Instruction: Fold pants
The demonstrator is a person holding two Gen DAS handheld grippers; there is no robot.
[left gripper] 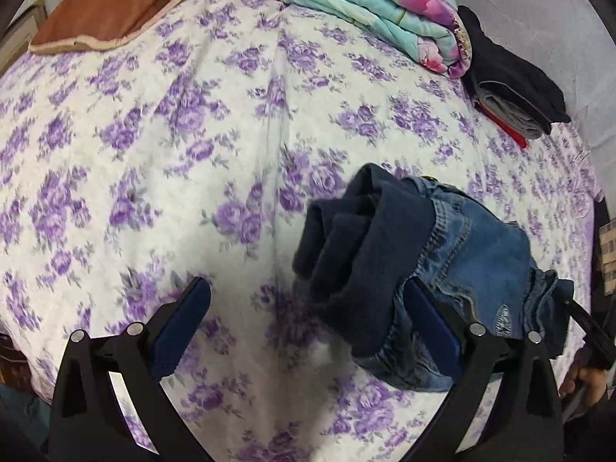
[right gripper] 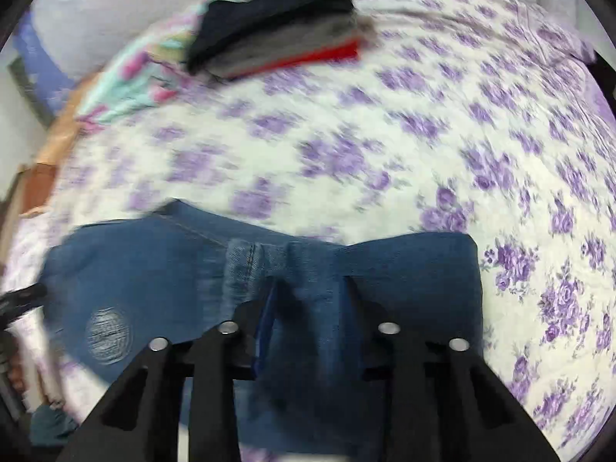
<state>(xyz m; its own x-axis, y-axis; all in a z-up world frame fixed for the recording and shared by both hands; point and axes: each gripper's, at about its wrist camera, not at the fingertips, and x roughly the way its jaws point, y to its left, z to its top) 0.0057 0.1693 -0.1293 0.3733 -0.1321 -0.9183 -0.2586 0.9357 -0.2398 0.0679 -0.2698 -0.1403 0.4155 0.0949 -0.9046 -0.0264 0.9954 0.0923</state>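
Observation:
The blue jeans (right gripper: 161, 269) are folded into a bundle held above the bed. My right gripper (right gripper: 310, 288) is shut on the jeans, with denim bunched between its fingers. In the left wrist view the jeans (left gripper: 462, 246) hang at the right, dark lining showing, draped over my left gripper's right finger (left gripper: 427, 319). My left gripper (left gripper: 304, 304) is open, its left finger (left gripper: 184, 319) free over the sheet. The right wrist view is blurred by motion.
The bed has a white sheet with purple flowers (left gripper: 192, 134). A folded floral quilt (left gripper: 365, 4) and a stack of folded dark, grey and red clothes (left gripper: 512, 84) lie at the far side by the wall; the stack also shows in the right wrist view (right gripper: 285, 27). A brown pillow (left gripper: 104, 11) lies at the far left.

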